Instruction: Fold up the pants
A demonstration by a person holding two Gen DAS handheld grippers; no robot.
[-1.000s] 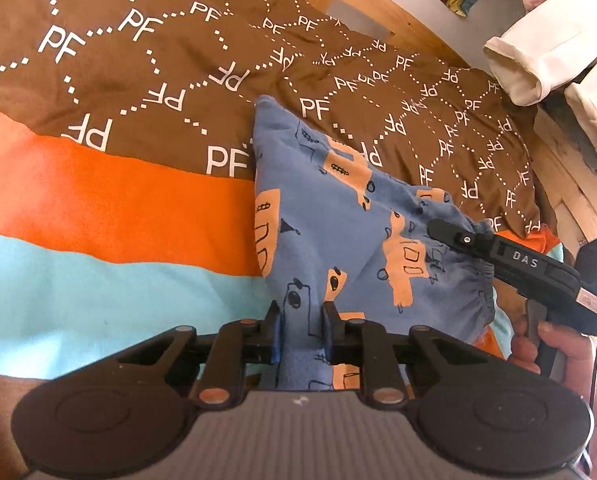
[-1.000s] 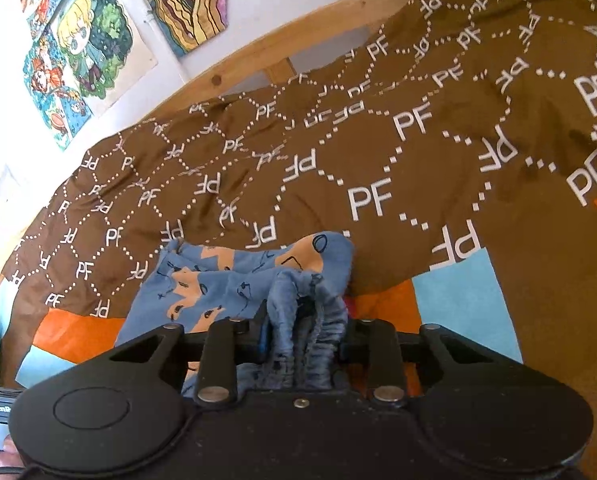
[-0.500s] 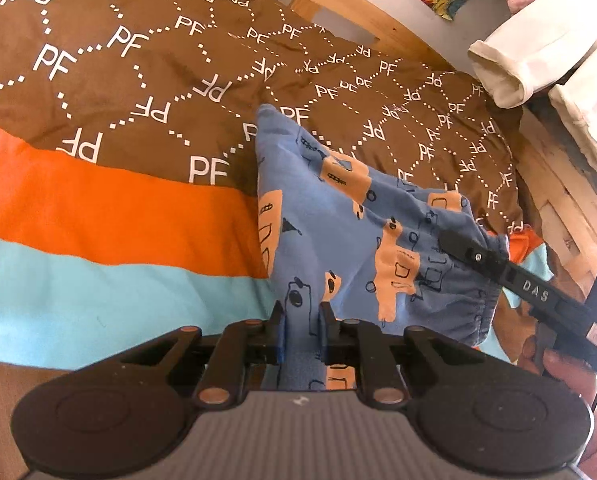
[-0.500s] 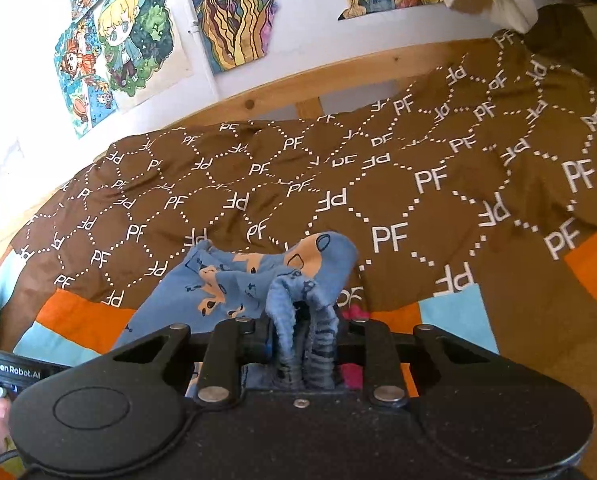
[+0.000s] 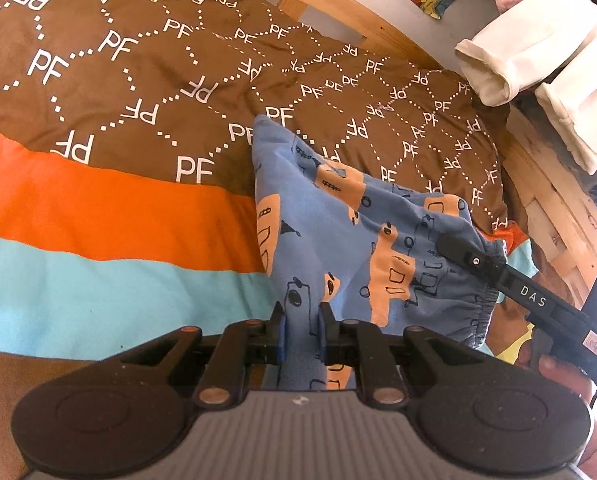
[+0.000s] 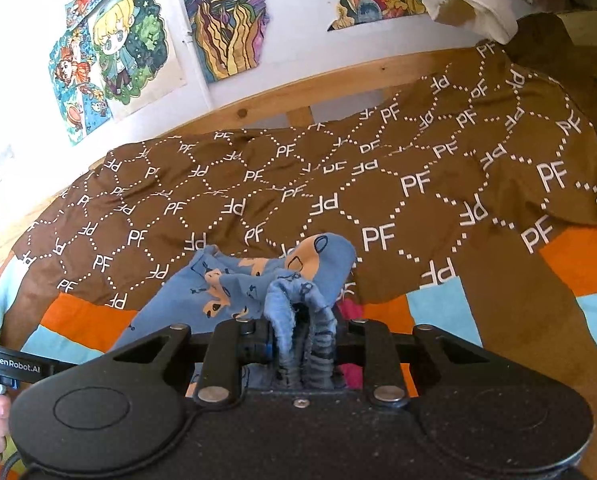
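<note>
Left of the pants (image 5: 338, 248) lies a broad stretch of blanket (image 5: 98, 216): brown PF print, then an orange band, then a light blue band, all bare fabric with plenty of room on that side. The pants themselves sit on the blanket, blue with orange vehicle prints, doubled over so one folded edge runs straight up from the near side to a rounded corner on the brown print. The left tongs (image 5: 301, 330) are clamped on a narrow ridge of the pants' blue fabric at the near edge, pads pressed against the cloth on both sides. Right of the pants the room tightens fast: the wooden bed frame (image 5: 554, 216) runs close along that side, with cream folded cloth (image 5: 538, 52) hanging above it. The gathered elastic waistband sits at the pants' right end, and there the right tongs (image 6: 298, 340) grip it, a thick bunch of ruched waistband packed between the fingers and standing up in a crumpled peak. From the right wrist view, the pants spread away leftward from that bunch, loosely rumpled. Beyond the pants the brown print carries on to the wooden rail (image 6: 298, 92) and the wall of drawings (image 6: 114, 52); further right of the pants, blanket again, open brown and orange.
</note>
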